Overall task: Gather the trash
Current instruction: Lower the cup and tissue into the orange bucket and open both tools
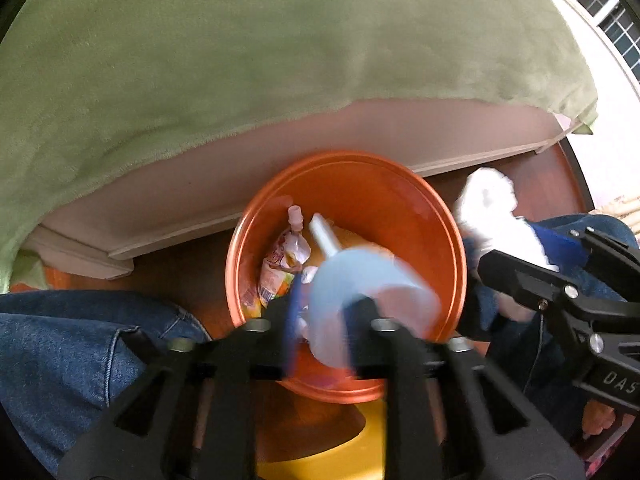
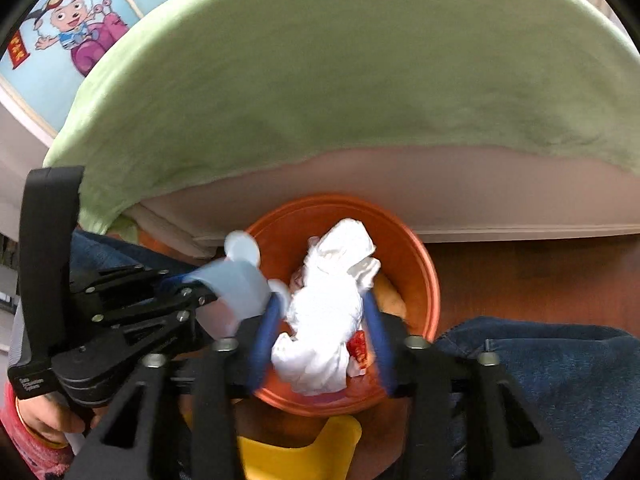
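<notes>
Left wrist view: the only legible writing is "DAS", white on the black body of the right gripper (image 1: 532, 256) at the frame's right edge, where the word is cut off. The left gripper (image 1: 320, 320) pinches a pale blue translucent plastic bottle (image 1: 360, 292) between its blue-padded fingers (image 1: 292, 312), directly above the orange plastic bin (image 1: 400, 200); the bottle is motion-blurred and its outline is soft. Inside the round, smooth-walled bin lies a crumpled printed pouch (image 1: 284, 264) with a spout; its print is too blurred to read. The right gripper holds a wad of white tissue (image 1: 492, 208) just beside the bin's right rim. A fuzzy green blanket (image 1: 280, 60) drapes a pale bed frame (image 1: 360, 140) behind the bin, and denim-clad legs (image 1: 80, 340) flank it on the reddish wooden floor (image 1: 180, 272). Right wrist view: small white lettering on the left gripper (image 2: 224, 280) body is not readable. The right gripper (image 2: 324, 340) clamps the crumpled white tissue (image 2: 332, 300) between blue pads, above the bin (image 2: 420, 272); a red printed scrap (image 2: 359, 346) shows at the tissue's lower right, characters indistinct. The left gripper holds the blue bottle (image 2: 240, 276) at the bin's left rim. A cartoon poster (image 2: 76, 24) on the wall bears a red vertical banner with illegible yellow characters. A yellow plastic object (image 2: 304, 452), mostly hidden by the gripper, lies below the bin.
</notes>
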### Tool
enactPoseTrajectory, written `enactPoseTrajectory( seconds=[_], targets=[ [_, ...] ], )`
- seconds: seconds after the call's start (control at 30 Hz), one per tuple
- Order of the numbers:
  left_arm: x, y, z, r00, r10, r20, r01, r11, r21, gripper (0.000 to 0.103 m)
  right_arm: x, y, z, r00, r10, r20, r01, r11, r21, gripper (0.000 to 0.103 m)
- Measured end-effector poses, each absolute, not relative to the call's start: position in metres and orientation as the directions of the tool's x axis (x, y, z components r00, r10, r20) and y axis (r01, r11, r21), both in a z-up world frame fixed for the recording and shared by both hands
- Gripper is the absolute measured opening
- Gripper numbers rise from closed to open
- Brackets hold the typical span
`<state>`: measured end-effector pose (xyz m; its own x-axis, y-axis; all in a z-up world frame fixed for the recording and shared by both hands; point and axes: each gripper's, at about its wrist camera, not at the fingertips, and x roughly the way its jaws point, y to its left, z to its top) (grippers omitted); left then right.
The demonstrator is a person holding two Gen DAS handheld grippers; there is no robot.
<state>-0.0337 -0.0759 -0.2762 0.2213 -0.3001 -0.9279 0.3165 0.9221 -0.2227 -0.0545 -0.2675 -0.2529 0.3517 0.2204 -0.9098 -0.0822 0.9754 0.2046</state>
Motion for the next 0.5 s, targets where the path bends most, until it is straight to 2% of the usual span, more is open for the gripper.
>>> enactPoseTrajectory(
  seconds=[0.03, 0.1, 0.23, 0.5],
  targets=[
    [-0.035, -0.075, -0.274, 0.232, -0.295, -0.927, 0.312, 0.925, -0.217, 0.062, -0.054, -0.269, -0.252, 0.359, 0.215, -0.908, -0.079, 0.977, 0.2, 0.056],
    [-0.038, -0.075, -0.266, 0.281, -0.289, -0.915, 0.311, 0.929, -0.198, 0.07, -0.053, -0.271, -0.249, 0.364, 0.21, -0.907, -0.069, 0.978, 0.198, 0.069],
    [-0.04, -0.079, -0.255, 0.306, -0.272, -0.912, 0.321, 0.932, -0.17, 0.075, -0.053, -0.274, -0.245, 0.381, 0.203, -0.902, -0.055, 0.979, 0.197, 0.072],
    [-0.037, -0.078, -0.253, 0.304, -0.269, -0.914, 0.319, 0.933, -0.169, 0.076, -0.053, -0.283, -0.245, 0.378, 0.208, -0.902, -0.027, 0.976, 0.214, 0.073]
  ],
)
